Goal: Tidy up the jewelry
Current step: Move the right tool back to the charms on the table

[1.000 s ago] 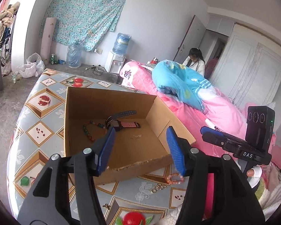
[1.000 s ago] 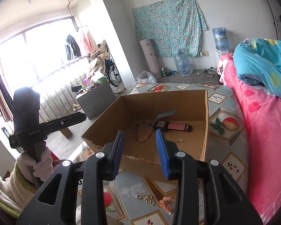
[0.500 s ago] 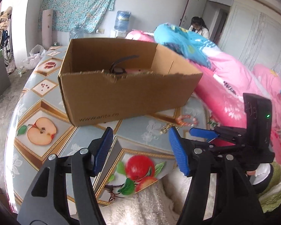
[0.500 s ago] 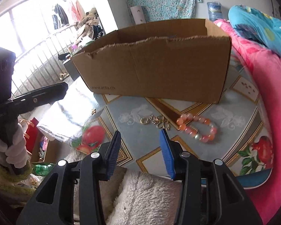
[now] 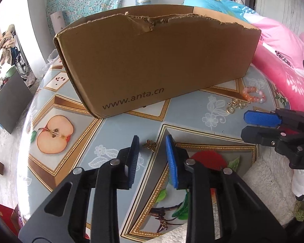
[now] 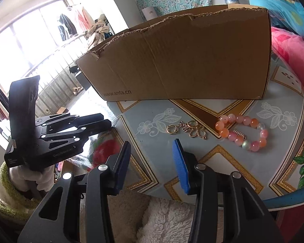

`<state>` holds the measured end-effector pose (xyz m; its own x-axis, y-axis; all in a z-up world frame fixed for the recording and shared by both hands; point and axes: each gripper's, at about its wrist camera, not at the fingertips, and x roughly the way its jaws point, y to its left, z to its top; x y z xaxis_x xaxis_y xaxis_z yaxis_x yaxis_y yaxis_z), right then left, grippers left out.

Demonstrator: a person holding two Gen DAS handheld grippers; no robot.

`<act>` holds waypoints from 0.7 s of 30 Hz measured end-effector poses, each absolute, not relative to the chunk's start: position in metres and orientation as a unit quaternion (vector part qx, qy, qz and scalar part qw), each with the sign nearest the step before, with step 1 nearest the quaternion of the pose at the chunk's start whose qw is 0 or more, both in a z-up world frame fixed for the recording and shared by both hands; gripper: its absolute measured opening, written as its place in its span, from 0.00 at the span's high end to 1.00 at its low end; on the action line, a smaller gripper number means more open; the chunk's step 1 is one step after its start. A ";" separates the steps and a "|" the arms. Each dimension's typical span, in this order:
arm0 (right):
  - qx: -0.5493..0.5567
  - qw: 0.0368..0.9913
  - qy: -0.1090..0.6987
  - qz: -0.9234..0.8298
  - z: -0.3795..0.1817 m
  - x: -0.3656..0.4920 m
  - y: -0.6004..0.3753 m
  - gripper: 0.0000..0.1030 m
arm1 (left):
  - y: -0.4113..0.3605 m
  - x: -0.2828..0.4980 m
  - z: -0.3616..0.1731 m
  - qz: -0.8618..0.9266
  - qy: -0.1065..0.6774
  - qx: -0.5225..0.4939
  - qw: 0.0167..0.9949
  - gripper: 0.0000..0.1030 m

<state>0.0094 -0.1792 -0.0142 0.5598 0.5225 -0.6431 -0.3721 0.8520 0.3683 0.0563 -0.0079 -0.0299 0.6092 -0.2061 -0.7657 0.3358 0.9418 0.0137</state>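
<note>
Tongs first: left gripper angled down over the front edge of the table, jaws closing, with a small bronze butterfly charm lying on the cloth between the blue fingertips, pads not yet pressing on it. Right gripper low over the same front edge, jaws parted and holding nothing; bare patterned cloth between them. Seen from the left wrist, the right gripper's tips near the table's right edge, one blue pad facing up.

Beyond the right gripper, toward the table's right edge: one bracelet of pink and orange beads, lying flat, and just beside it on the left a small cluster of gold-coloured rings and links, number too small to tell for certain. Both pieces well apart from the charm.

Behind everything, one open cardboard box with a torn upper rim, standing across the middle of the table and blocking sight of its own inside and of the table's far edge. Printed low on its front wall: "www.anta.cn".

Tablecloth printed with a halved apple near the left edge and a red fruit under the left gripper. White fleece sleeve below the front edge. Pink bedding beyond the right edge; one person seated far behind.
</note>
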 end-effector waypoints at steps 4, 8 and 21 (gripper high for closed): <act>0.096 0.882 0.384 0.258 -0.015 0.008 -0.180 0.59 | -0.008 0.058 -0.028 -0.155 0.416 0.079 0.892 0.84; 0.095 0.884 0.377 0.259 -0.015 0.006 -0.183 0.59 | -0.010 0.058 -0.028 -0.155 0.417 0.080 0.892 0.88; 0.075 0.889 0.376 0.250 -0.014 0.006 -0.176 0.57 | -0.010 0.052 -0.010 -0.161 0.392 0.055 0.904 0.88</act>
